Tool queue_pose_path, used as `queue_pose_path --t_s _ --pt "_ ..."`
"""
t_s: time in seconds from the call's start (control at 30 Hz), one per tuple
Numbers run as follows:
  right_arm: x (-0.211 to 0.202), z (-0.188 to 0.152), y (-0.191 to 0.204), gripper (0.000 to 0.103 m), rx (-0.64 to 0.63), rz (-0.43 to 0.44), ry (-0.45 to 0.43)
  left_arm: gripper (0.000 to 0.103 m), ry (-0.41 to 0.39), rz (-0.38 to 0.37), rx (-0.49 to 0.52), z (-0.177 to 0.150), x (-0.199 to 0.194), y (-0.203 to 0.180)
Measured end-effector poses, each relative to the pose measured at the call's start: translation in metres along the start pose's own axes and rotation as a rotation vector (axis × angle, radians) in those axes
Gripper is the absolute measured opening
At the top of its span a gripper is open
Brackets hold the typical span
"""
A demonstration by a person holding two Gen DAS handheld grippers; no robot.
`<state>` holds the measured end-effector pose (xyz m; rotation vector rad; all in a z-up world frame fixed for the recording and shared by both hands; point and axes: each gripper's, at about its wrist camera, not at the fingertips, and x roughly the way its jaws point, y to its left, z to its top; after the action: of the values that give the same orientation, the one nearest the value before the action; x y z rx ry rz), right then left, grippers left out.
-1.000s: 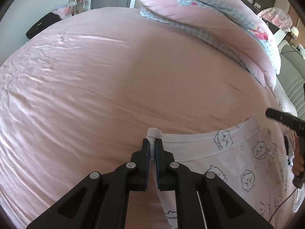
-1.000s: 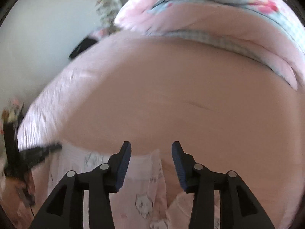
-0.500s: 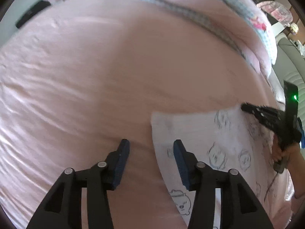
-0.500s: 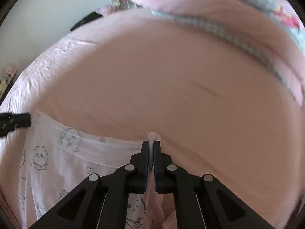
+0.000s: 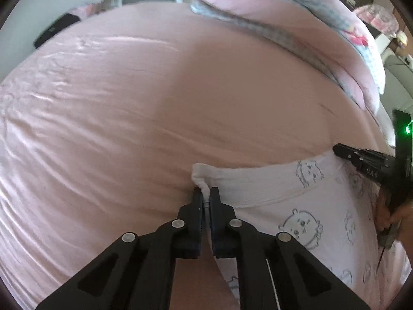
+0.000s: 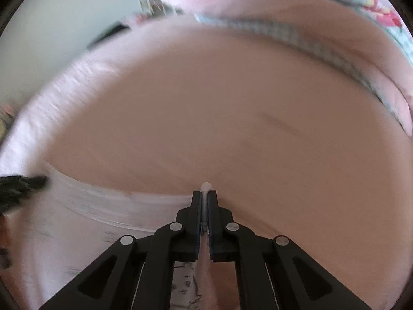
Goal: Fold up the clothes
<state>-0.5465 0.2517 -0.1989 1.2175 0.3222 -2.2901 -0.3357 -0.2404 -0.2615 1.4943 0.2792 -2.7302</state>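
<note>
A pale pink garment (image 5: pixel 304 206) printed with small cartoon bears lies on the pink bed sheet (image 5: pixel 155 116), its white waistband running across. My left gripper (image 5: pixel 206 193) is shut on the waistband's left corner, which bunches up just past the pads. In the right wrist view the same garment (image 6: pixel 85 219) is blurred; my right gripper (image 6: pixel 204 196) is shut on the waistband's right corner, a nub of cloth poking out above its tips. The right gripper also shows at the right edge of the left wrist view, and the left gripper's tip shows at the left edge of the right wrist view.
A rolled pink and checked quilt (image 5: pixel 309 25) lies along the far right of the bed. A black object (image 5: pixel 55 32) sits beyond the far left edge of the bed. A hand (image 5: pixel 392 217) holds the right gripper's handle.
My left gripper let go of the waistband corner, opened, then shut on it again. My right gripper came down from open above the cloth and shut on the other corner.
</note>
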Motion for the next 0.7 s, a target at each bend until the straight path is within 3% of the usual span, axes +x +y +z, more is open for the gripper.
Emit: queue_pose_path --t_s 0.07,0.17,0.23,0.33,0.4,0.47,0.57,0.7 --pt "0.0 0.0 -0.006 0.003 0.003 -0.031 0.001 0.006 0.004 0.026 0.03 0.001 -0.005 -0.005" --pt "-0.011 0.008 -0.024 0.008 0.1 0.028 0.008 0.017 0.024 0.019 -0.027 0.008 -0.019 0.004" --pt "-0.019 0.019 -0.033 0.01 0.175 0.084 -0.003 0.026 -0.002 0.03 -0.043 0.008 -0.03 0.007" --pt "-0.04 0.021 -0.047 0.016 0.204 0.102 0.0 0.028 -0.069 0.05 -0.071 -0.002 -0.052 0.001" --pt "-0.061 0.012 -0.048 0.021 0.21 0.072 -0.005 0.028 -0.066 -0.058 -0.082 -0.012 -0.061 -0.012" --pt "-0.082 0.001 -0.048 0.023 0.239 0.068 -0.015 0.028 -0.049 -0.17 -0.026 -0.025 -0.069 -0.035" --pt "-0.111 -0.027 -0.031 0.029 0.268 0.1 -0.007 0.028 -0.018 -0.248 0.136 -0.053 -0.08 -0.078" --pt "-0.138 -0.092 -0.003 0.03 0.199 0.144 0.064 0.028 0.072 -0.245 0.303 -0.103 -0.084 -0.11"
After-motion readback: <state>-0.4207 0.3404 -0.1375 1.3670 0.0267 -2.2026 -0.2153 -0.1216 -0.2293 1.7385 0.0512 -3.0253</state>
